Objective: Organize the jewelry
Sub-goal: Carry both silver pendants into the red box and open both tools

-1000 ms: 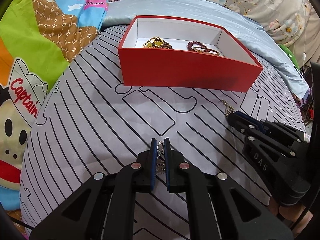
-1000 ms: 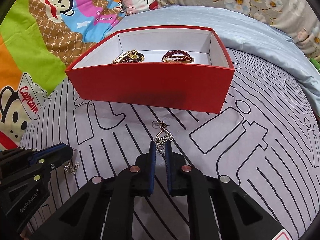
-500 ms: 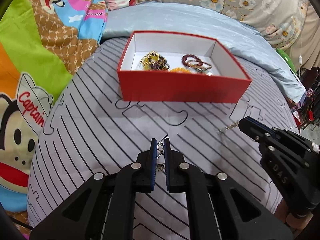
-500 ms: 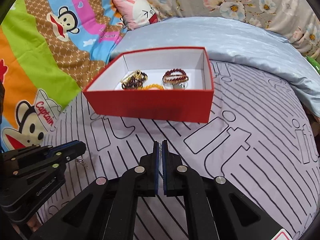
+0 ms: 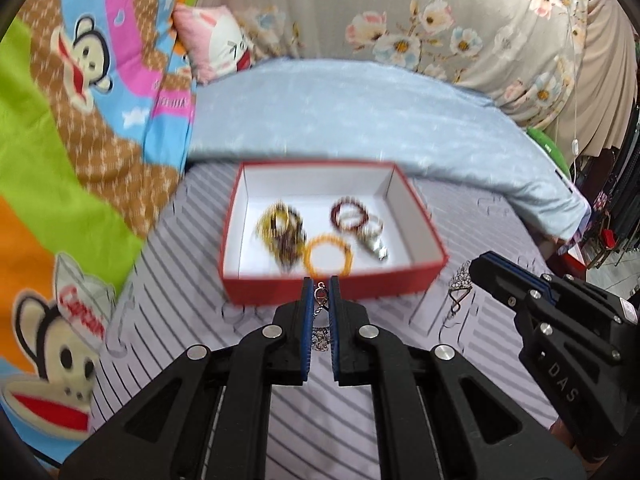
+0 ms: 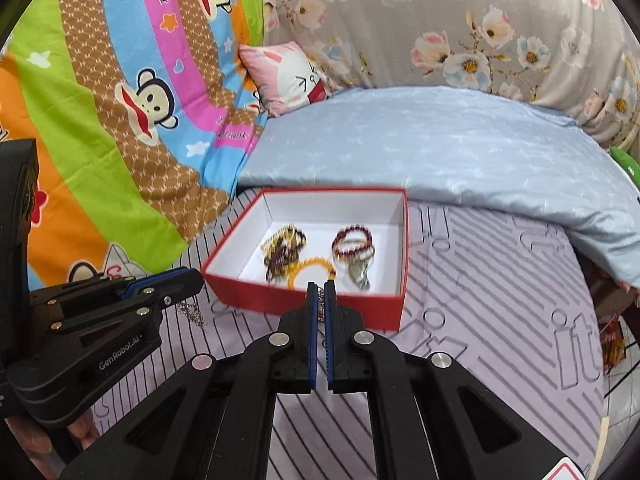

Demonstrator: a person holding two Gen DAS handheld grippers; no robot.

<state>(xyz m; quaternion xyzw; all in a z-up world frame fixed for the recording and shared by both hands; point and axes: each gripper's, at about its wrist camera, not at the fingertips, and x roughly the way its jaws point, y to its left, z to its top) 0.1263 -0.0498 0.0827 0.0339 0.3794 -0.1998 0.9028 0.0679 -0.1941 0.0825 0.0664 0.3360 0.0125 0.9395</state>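
Note:
My left gripper (image 5: pixel 320 282) is shut on a small silver earring (image 5: pixel 320 300), which hangs clear of the striped sheet. My right gripper (image 6: pixel 321 285) is shut on a second silver earring (image 6: pixel 320 312); in the left wrist view that piece (image 5: pixel 458 294) dangles from its tips. Both grippers hover side by side just in front of the open red box (image 5: pixel 260 294) (image 6: pixel 256 298). On the box's white floor lie an orange bead bracelet (image 6: pixel 310 270), dark red bead bracelets (image 6: pixel 352 242), a yellow-brown bundle (image 6: pixel 282 250) and a silver piece (image 6: pixel 360 274).
The box sits on a lilac sheet with black stripes (image 6: pixel 480 280). Behind it lies a light blue quilt (image 6: pixel 440 148), with a cartoon monkey blanket (image 6: pixel 120 120) to the left and a pink pillow (image 6: pixel 288 76) and floral fabric at the back. The bed's edge falls away at right.
Both grippers have risen from the sheet, lifting the two earrings off it. The box now appears lower and farther, with more of its inside showing.

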